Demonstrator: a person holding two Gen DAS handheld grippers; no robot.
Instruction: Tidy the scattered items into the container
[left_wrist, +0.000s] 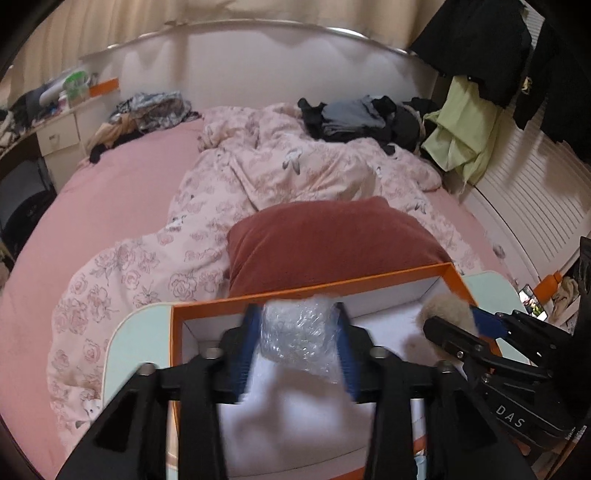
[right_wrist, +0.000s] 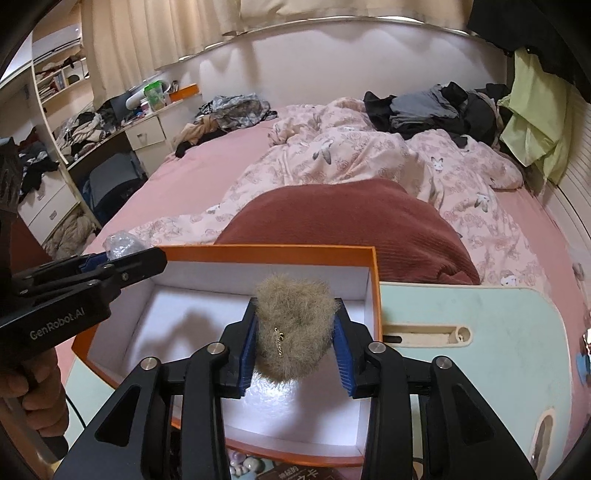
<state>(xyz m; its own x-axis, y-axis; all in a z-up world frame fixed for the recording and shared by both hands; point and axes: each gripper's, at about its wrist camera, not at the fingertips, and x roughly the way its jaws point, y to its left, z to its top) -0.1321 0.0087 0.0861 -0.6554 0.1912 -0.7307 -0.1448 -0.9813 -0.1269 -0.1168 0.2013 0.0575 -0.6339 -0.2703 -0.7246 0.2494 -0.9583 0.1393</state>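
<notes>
Closest in, the left gripper (left_wrist: 301, 341) has its blue pads either side of a crinkly clear plastic bundle (left_wrist: 299, 332), hanging over the near corner of the orange box (left_wrist: 314, 290). That view is smeared, so I cannot tell whether the pads actually press on it. The bundle looks featherlight, soft and a bit slippery: best taken across its fat middle, gently, since it will crush rather than break.

Beside it, the right gripper (right_wrist: 295, 341) is clamped on a tan fur pouch (right_wrist: 293, 328), pads sunk into the pile on both flanks, held just above the white floor of the box (right_wrist: 236, 252). A small gold script tag sits on its front. Fluffy, light and squashy; the fur gives, so a mid-body squeeze is what keeps it from sliding out.

The box floor looks bare, sitting on the pale green counter (right_wrist: 480, 325). Beyond it, a rust-red pillow (right_wrist: 351, 221), then the rumpled floral duvet (right_wrist: 369, 155) on the pink bed.
</notes>
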